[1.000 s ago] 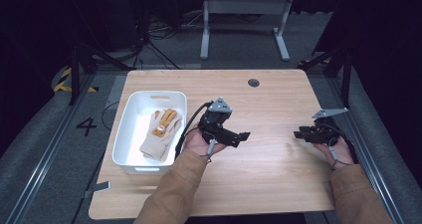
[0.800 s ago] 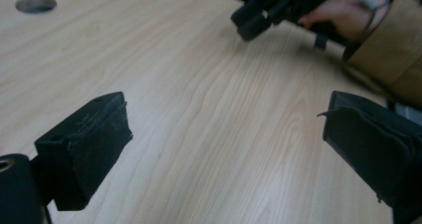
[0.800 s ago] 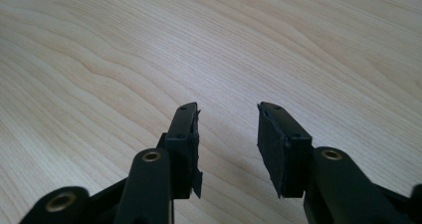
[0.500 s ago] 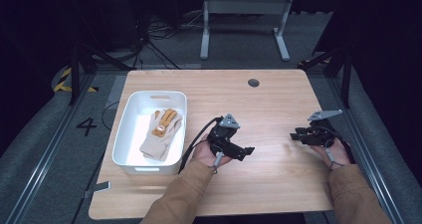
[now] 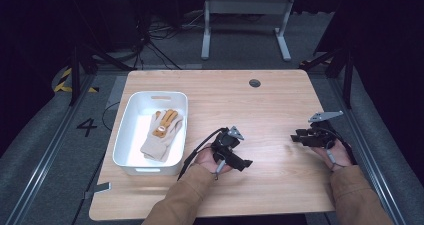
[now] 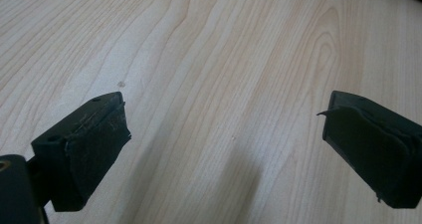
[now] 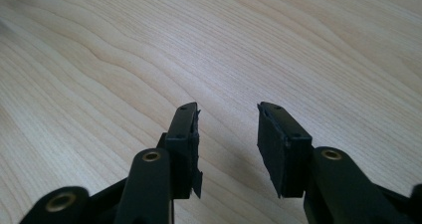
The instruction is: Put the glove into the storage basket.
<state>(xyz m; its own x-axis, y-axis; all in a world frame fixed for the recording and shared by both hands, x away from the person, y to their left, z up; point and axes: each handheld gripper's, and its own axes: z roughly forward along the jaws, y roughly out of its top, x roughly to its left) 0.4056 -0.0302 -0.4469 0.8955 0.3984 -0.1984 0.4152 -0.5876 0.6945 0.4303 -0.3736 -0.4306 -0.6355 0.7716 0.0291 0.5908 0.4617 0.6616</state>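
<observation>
White bin [image 5: 131,135], one glove pair [image 5: 161,134]

I see a pair of work gloves [image 5: 161,131], beige knit with orange-brown palms and fingers, lying flat and stacked in a white plastic bin [image 5: 125,130] with rounded corners. The gloves rest toward the bin's right wall, their fingers pointing to the far edge of the desk and their cuffs toward the near edge. The bin itself sits on the left half of the desk, close to its left edge, its long side running from near to far.
</observation>
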